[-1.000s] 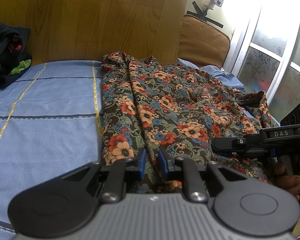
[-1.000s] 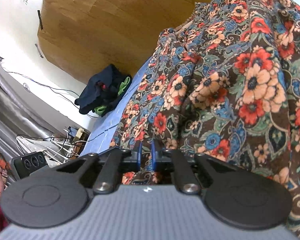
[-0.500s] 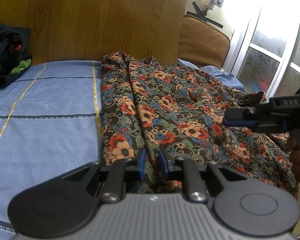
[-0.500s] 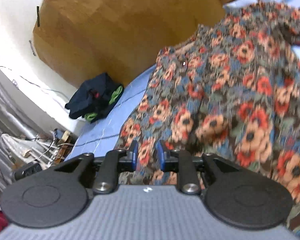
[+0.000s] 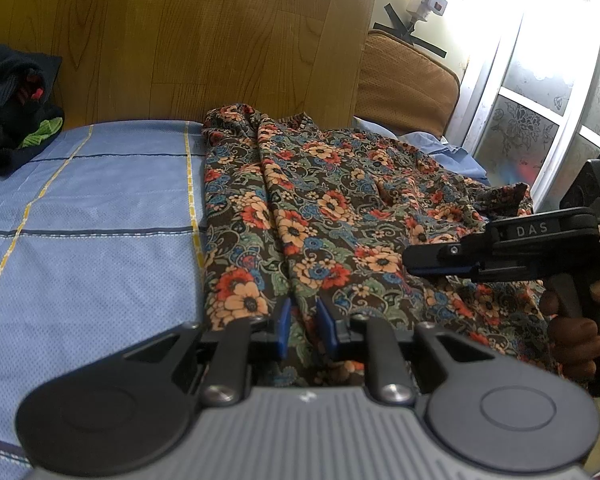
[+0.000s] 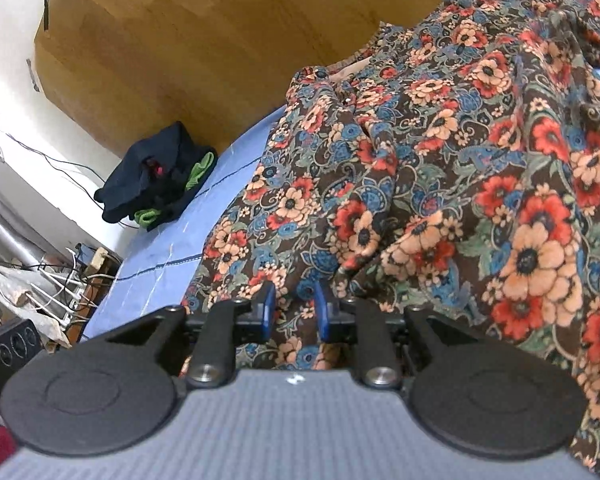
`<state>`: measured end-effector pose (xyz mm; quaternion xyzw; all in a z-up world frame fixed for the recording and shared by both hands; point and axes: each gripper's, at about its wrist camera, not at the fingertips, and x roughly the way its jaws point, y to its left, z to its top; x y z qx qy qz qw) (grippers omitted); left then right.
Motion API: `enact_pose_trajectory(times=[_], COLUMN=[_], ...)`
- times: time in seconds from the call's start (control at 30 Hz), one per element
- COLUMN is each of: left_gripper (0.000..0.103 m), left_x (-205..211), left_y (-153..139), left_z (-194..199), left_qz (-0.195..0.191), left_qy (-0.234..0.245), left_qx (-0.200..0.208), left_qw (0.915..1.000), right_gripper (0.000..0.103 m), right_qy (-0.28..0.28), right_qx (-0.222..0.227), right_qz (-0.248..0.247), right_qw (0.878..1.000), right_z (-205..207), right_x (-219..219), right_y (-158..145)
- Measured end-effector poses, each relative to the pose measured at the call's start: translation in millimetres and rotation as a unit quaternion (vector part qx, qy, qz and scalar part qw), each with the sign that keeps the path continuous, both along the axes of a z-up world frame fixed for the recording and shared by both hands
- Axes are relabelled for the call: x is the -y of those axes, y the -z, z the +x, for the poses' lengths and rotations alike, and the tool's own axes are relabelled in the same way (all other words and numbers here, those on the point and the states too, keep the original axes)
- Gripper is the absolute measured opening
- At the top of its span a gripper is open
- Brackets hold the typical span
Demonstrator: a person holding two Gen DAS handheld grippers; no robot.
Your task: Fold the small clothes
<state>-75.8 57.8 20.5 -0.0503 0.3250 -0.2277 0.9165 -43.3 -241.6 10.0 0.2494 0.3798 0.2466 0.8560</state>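
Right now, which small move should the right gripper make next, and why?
Probably bring the right gripper down to pinch the floral garment hem again: its jaws have just opened and hold nothing, while the left gripper pinches a fold at the near edge.

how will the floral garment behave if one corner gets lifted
The floral garment probably goes limp and drapes: it already lies in soft ridges and creases. It looks thin, so likely light. On the smooth blue sheet the rest may slide along, not stay put.

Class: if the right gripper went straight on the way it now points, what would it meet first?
Most likely the floral garment: the right gripper points down at it, jaws slightly apart, nothing else between.
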Motion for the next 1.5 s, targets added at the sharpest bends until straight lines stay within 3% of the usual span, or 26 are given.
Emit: enact_pose_trajectory(times=[0.2, 0.4, 1.5], left_gripper=[0.017, 0.018, 0.018], left_x=[1, 0, 1], left_y=[0, 0, 0], left_z=[0, 0, 0], left_qz=[0.000, 0.000, 0.000], left_qy=[0.000, 0.000, -0.001], left_qx=[0.000, 0.000, 0.000], left_qw=[1.0000, 1.0000, 1.0000], right_gripper=[0.024, 0.025, 0.025], right_qy=[-0.006, -0.019, -0.021], right_qx=[0.011, 0.031, 0.023], right_qz=[-0.020, -0.076, -0.072], right_qw=[1.000, 0.996, 0.997], right_z=[0, -1, 3], right_x=[-6, -22, -20], right_y=[-1, -8, -6])
